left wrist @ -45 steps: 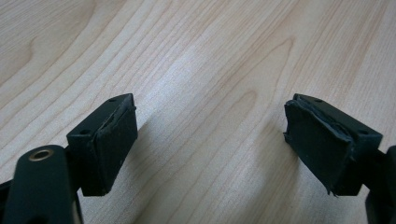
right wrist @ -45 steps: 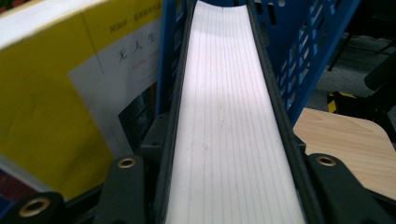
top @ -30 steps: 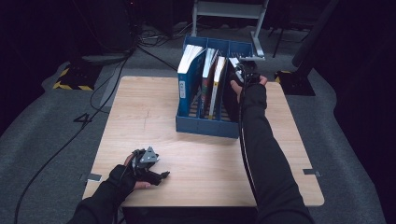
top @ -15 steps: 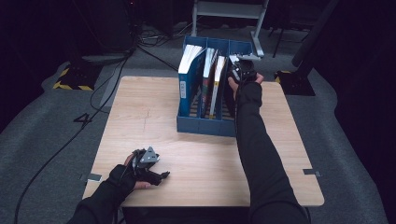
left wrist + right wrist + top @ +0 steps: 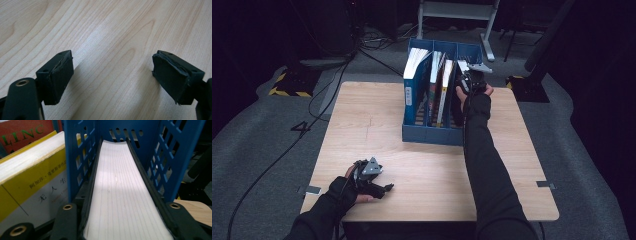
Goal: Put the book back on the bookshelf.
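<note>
A wooden table [image 5: 362, 120] is carrying a blue file rack [image 5: 432, 134] with three compartments. In the rightmost one, a thick black-covered book [image 5: 120, 195] is standing on edge, its white page block facing up. The right gripper [image 5: 472, 80] is clamping it across its thickness, both jaws pressing on the covers. The book is probably heavy and stiff, with smooth covers, so gripping mid-length should be limiting tilt. The left gripper [image 5: 379, 187] is resting near the front edge, jaws spread apart and empty.
</note>
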Demonstrator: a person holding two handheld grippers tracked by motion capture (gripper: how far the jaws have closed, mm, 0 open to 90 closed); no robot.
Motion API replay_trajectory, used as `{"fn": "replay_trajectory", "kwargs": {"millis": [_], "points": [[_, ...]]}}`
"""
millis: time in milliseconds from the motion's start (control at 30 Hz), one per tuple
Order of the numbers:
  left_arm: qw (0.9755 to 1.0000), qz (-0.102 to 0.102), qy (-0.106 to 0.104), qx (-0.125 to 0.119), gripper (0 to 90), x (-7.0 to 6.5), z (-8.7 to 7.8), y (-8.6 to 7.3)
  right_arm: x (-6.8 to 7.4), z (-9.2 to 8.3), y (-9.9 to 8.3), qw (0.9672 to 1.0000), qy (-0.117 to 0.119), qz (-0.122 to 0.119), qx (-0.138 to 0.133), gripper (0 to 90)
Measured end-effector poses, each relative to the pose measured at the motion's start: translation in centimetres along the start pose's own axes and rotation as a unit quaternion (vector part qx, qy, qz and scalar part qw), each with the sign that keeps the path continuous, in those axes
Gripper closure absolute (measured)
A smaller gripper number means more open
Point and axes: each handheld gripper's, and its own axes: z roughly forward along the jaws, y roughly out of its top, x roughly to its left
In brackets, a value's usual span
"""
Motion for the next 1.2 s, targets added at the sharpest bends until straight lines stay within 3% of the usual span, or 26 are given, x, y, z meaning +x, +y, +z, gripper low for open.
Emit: {"fn": "replay_trajectory", "kwargs": {"millis": [300,400,900,1200], "points": [[1.0000,0.001,-0.002,0.001,16.9,0.0,0.0,0.1,-1.3,0.0,-0.5,0.9991,0.024,-0.026,0.024,50.2],[1.0000,0.000,-0.003,0.002,16.6,0.0,0.1,0.1,-1.0,-0.2,-0.4,0.9978,0.024,-0.052,0.033,49.2],[1.0000,0.000,-0.003,0.002,16.6,0.0,0.1,0.1,-1.2,-0.6,-0.4,0.9950,0.044,-0.071,0.055,45.6],[1.0000,0.001,-0.003,0.001,16.6,0.1,0.1,0.1,-1.5,-1.1,-0.2,0.9887,0.063,-0.102,0.090,40.9]]}}
